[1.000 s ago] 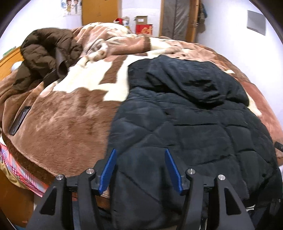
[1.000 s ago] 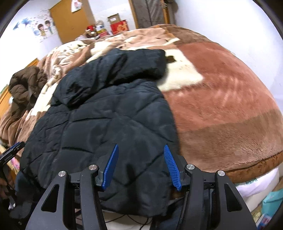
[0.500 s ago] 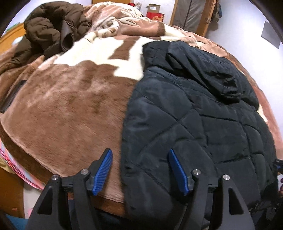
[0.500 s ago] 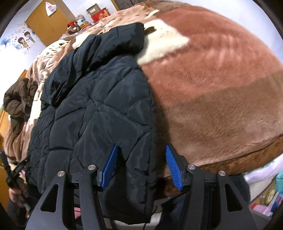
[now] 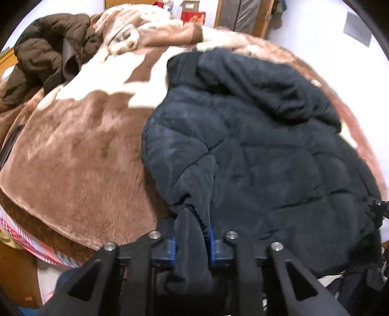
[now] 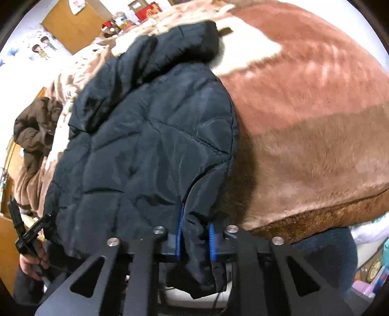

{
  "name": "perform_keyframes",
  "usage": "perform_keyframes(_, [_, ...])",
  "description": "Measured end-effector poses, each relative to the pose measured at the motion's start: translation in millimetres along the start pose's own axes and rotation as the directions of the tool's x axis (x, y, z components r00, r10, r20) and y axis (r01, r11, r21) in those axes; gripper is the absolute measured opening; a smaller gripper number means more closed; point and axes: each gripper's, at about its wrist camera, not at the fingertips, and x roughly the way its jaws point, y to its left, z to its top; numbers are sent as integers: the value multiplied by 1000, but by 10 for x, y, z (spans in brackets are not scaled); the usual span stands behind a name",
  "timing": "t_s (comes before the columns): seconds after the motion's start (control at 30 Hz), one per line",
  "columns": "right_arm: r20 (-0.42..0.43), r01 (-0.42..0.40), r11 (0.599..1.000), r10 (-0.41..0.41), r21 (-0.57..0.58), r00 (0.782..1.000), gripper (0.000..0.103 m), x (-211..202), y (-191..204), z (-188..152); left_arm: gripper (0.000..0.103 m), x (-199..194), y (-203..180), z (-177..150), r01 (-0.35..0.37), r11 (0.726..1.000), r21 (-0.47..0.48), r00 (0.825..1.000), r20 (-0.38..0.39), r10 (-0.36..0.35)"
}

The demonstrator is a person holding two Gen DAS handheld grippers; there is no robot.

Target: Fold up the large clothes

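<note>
Two puffer jackets lie on the bed: one black quilted puffer jacket (image 5: 255, 150) and one brown puffer jacket (image 5: 46, 56). One plush brown-and-cream blanket (image 5: 80, 150) covers the bed. Two grippers show: the left gripper (image 5: 192, 240) and the right gripper (image 6: 195, 239). One red box (image 5: 193, 17) stands by the far wall, and one cartoon sticker (image 6: 42, 47) hangs on the wall.

A plush brown and cream blanket (image 5: 73, 155) fills most of both views, with a crumpled brown coat (image 5: 48, 58) lying on it at the upper left of the left wrist view. Along the top edge stand a red box (image 5: 193, 17) and a wooden door frame (image 5: 263, 17), and a grey square (image 5: 357, 28) hangs on the white wall at upper right. In the right wrist view a wooden cupboard (image 6: 73, 24) and a cartoon sticker (image 6: 43, 46) sit at upper left
</note>
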Motion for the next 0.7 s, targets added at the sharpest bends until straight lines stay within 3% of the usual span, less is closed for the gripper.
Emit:
perform_keyframes(0.2, [140,-94,995,97,-30,985,12,-602,208,202,16,-621,69,325,86,995,-53,986,145,-77])
perform_keyframes(0.33, [176,-118,991,128,-65,976,12,-898,294,128,15,-978,125,311,123,991,-57,973,204,-109])
perform_keyframes(0.53, [166,-159,987,162,-31,973,12,-1077,209,-208,15,-1148,288,19,193,973,-123,967,192,-168])
perform_keyframes(0.7, [188,-184,983,183,-15,965,12,-1088,216,-91,16,-1152,297,85,216,966,-139,960,208,-185])
